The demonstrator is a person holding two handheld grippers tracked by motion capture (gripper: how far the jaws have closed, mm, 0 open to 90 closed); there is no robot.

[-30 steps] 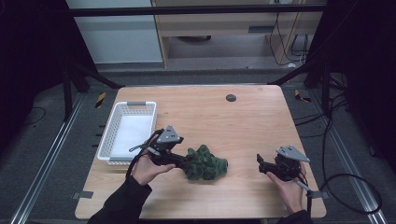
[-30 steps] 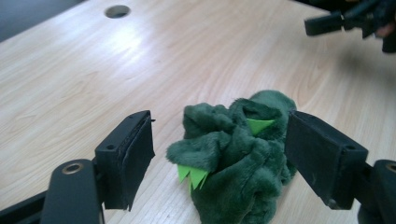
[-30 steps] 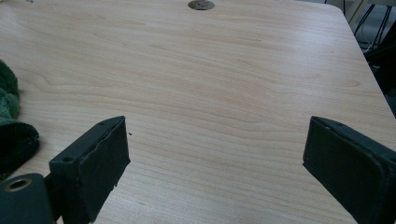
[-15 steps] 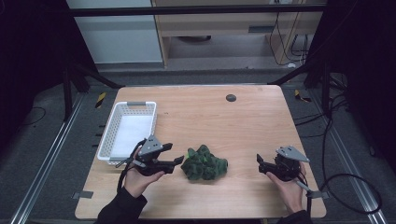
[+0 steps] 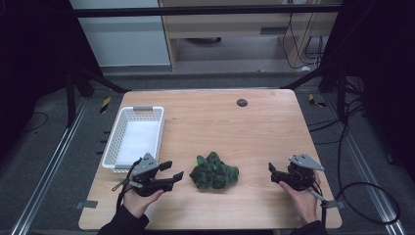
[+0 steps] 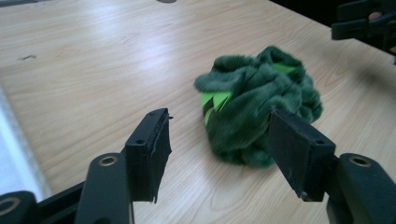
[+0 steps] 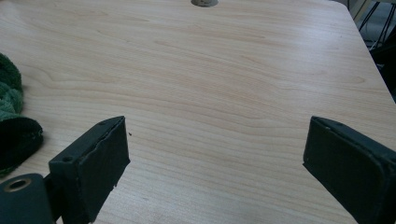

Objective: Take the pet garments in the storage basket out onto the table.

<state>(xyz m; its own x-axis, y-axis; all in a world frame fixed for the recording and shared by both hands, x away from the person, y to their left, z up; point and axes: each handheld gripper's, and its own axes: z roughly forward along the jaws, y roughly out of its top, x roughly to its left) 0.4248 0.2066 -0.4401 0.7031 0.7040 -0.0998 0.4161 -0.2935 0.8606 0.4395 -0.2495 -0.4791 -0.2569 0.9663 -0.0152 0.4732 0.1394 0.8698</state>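
Drawn back toward the near table edge and lowered since a second ago: the left gripper (image 5: 172,172), earlier pressed up against the crumpled dark green plush cloth with bright green patches (image 5: 214,171), now just beside it on its left with a strip of bare wood between. Jaws just narrowing over that stretch, nothing caught between them; seen in the left gripper view (image 6: 217,144) still parted, the cloth (image 6: 261,109) lying beyond the black pads (image 6: 149,149) and touching neither. Cloth itself slumped a little lower and rounder than before, otherwise in the same spot. Right gripper (image 5: 272,174) unmoved.

Lying loose on the light wooden table (image 5: 220,122), near the front edge and roughly midway between the two grippers: the cloth, bunched into a heap, held by nothing. Well to its right, the right gripper, held low over the wood in a hand (image 5: 302,198), jaws spread wide and empty in the right gripper view (image 7: 215,163), a dark green fold of the cloth (image 7: 11,107) at that view's left edge.

Beyond the left gripper at the table's left edge: a white perforated plastic basket (image 5: 113,147), rectangular, standing apart from the cloth. Near the far edge, a small round dark grommet (image 5: 242,102) set into the tabletop.
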